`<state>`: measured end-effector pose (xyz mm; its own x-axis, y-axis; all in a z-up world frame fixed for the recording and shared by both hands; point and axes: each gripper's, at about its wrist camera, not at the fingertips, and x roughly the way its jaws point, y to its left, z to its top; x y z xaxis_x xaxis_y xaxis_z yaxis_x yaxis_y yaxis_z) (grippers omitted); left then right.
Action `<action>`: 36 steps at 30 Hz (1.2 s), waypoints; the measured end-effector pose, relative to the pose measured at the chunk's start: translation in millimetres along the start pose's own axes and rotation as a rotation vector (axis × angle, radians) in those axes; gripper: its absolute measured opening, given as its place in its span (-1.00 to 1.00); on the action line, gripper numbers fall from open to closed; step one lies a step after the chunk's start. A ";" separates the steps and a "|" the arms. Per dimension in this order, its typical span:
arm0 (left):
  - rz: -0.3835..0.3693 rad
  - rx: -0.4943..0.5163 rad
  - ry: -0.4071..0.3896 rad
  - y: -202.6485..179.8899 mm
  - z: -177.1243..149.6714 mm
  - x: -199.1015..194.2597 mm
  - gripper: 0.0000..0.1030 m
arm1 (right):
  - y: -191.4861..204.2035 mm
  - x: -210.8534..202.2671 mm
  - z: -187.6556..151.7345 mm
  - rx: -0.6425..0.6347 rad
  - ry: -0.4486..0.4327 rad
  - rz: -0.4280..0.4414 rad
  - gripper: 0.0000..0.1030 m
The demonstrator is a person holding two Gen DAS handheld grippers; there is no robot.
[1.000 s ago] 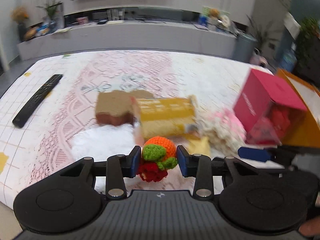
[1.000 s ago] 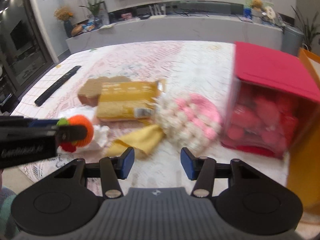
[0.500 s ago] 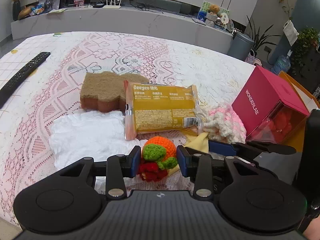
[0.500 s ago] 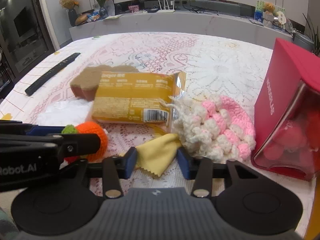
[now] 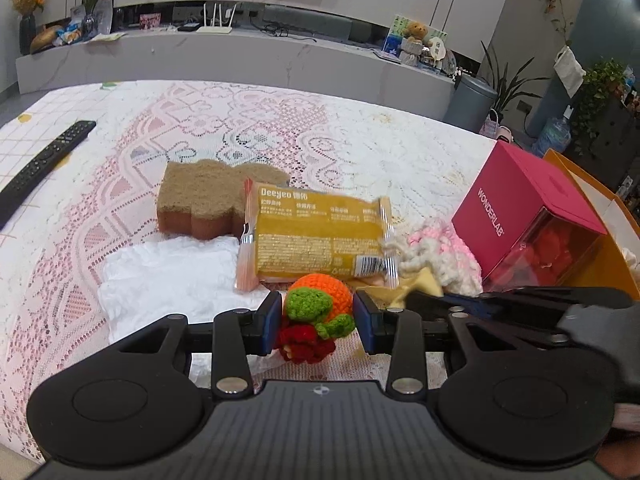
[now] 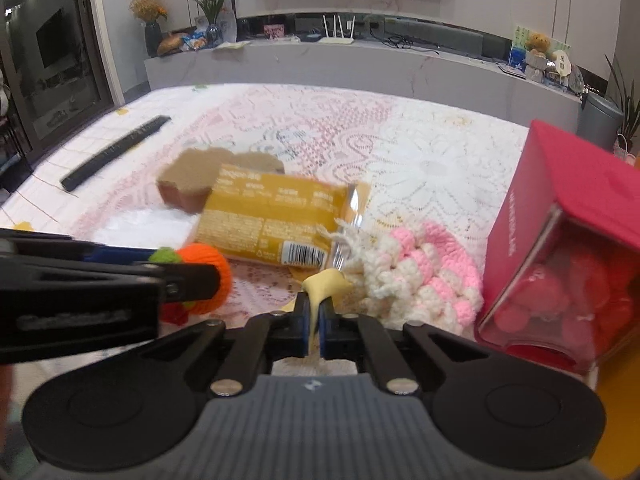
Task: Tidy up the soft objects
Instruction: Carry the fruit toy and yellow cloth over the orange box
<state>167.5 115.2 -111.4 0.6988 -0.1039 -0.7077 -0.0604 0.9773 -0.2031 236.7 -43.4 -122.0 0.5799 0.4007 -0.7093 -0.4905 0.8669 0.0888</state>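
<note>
**Both grippers clamped on soft items at the near edge of the lace-covered table**

The left gripper (image 5: pixel 314 322) has its pads pressed on either side of a crocheted toy (image 5: pixel 320 308) with an orange ball, green leaves and a red base, held just over the lace tablecloth (image 5: pixel 360 136). The right gripper (image 6: pixel 316 330) has its jaws drawn together and pinches a fold of yellow cloth (image 6: pixel 326 284), which bunches up between the pads. Just beyond the cloth lies a yellow wipes packet (image 6: pixel 272 220), partly resting on a brown sponge (image 5: pixel 204 196). A white tissue (image 5: pixel 172 272) lies left of the packet. A pink-and-cream crocheted piece (image 6: pixel 420 276) sits to the right, beside a red box (image 6: pixel 568 240). A remote control (image 5: pixel 40 168) lies far left.
</note>
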 end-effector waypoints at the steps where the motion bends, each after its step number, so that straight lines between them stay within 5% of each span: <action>1: 0.001 0.006 -0.004 -1.0 0.0 -0.7 -0.15 | -0.3 -6.3 0.8 0.006 -0.007 0.004 -0.98; 16: 0.010 0.089 -0.082 -44.2 -5.0 -71.6 -0.15 | -8.9 -106.6 -5.1 0.037 -0.155 -0.007 -0.98; 36: -0.182 0.288 -0.170 -174.4 2.1 -103.7 -0.15 | -88.7 -241.4 -37.6 0.141 -0.384 -0.172 -0.98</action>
<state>107.1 -44.0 -1.2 0.7893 -0.2722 -0.5503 0.2614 0.9600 -0.0999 115.8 -228.2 15.0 0.8581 0.3047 -0.4132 -0.2872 0.9520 0.1058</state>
